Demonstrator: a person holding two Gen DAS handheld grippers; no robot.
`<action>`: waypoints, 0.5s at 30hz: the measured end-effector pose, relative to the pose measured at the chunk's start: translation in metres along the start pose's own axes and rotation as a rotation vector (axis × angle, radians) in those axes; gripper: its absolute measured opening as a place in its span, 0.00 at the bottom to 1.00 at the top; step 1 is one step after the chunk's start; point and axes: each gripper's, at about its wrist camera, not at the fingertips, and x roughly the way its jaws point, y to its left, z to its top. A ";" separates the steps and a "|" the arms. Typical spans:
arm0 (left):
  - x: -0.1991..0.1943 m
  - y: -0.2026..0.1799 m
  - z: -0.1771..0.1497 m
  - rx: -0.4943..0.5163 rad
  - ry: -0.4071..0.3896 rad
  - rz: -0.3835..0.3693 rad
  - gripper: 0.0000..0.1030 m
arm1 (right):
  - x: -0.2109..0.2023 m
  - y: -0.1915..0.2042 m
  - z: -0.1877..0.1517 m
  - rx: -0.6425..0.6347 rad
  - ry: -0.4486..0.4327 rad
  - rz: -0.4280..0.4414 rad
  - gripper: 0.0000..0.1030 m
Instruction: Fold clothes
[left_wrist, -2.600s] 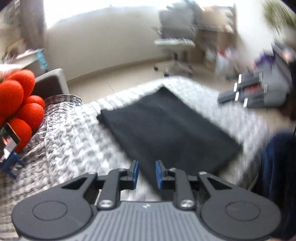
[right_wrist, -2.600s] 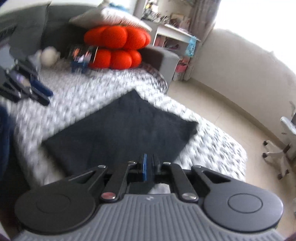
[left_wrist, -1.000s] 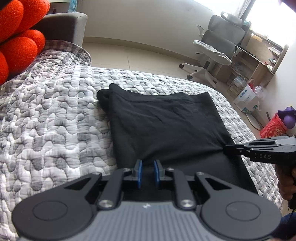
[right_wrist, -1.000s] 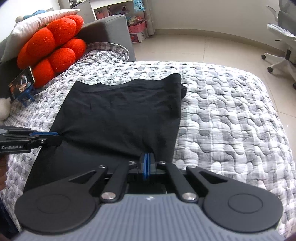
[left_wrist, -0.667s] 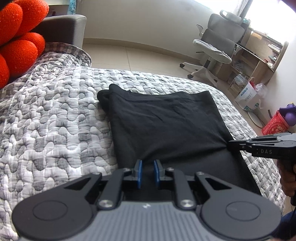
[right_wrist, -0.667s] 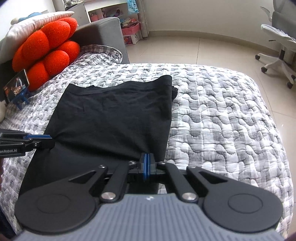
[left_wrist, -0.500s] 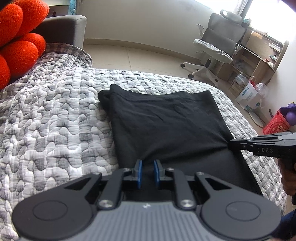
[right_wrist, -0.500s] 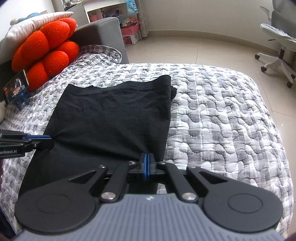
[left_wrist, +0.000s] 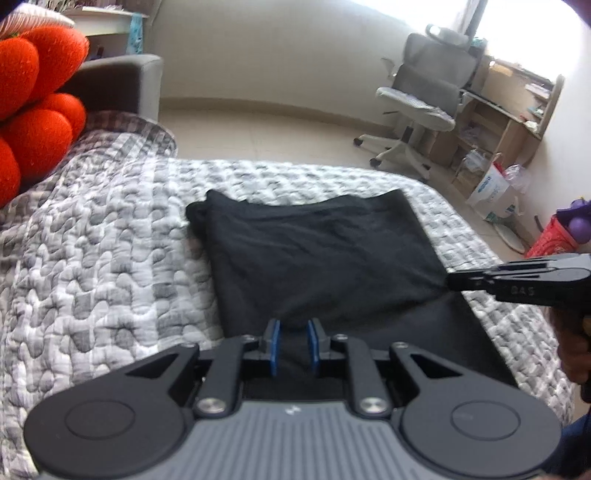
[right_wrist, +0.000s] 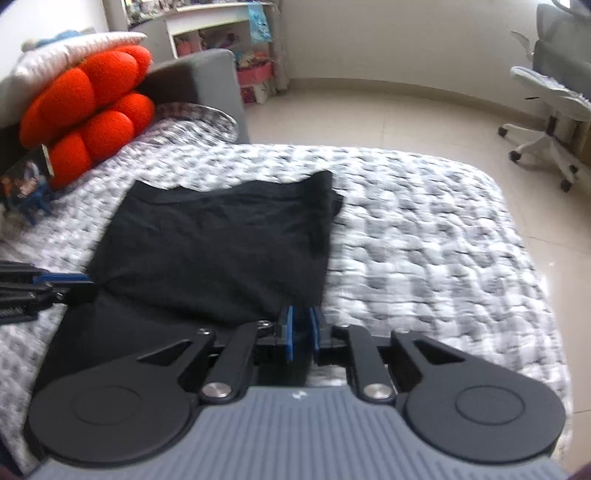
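A black garment (left_wrist: 317, 258) lies partly folded on the grey quilted bed (left_wrist: 103, 266), its near part doubled over toward the far end. It also shows in the right wrist view (right_wrist: 218, 243). My left gripper (left_wrist: 292, 343) is open with a small gap, over the fold's near left edge. My right gripper (right_wrist: 300, 332) is open a little at the fold's near right corner, with no cloth between the pads. Each gripper shows in the other's view: the right one (left_wrist: 517, 282), the left one (right_wrist: 40, 288).
Red round cushions (right_wrist: 88, 110) and a grey sofa arm (right_wrist: 199, 81) stand at the bed's far left. A small photo stand (right_wrist: 26, 184) sits on the quilt. An office chair (left_wrist: 417, 107), a desk and bags (left_wrist: 495, 195) stand on the floor beyond.
My right gripper has opened and let go of the black garment's edge. Both grippers have pulled back slightly toward me. The folded layer now rests on the garment.
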 end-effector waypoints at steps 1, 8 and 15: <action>-0.001 -0.002 0.000 0.003 -0.007 -0.004 0.16 | -0.001 0.005 0.000 -0.015 -0.006 0.015 0.15; 0.006 -0.007 -0.003 0.004 -0.002 0.081 0.16 | 0.005 0.035 0.001 -0.050 0.000 0.084 0.15; 0.007 -0.001 -0.004 -0.032 -0.004 0.101 0.19 | 0.017 0.057 -0.003 -0.071 0.064 0.075 0.15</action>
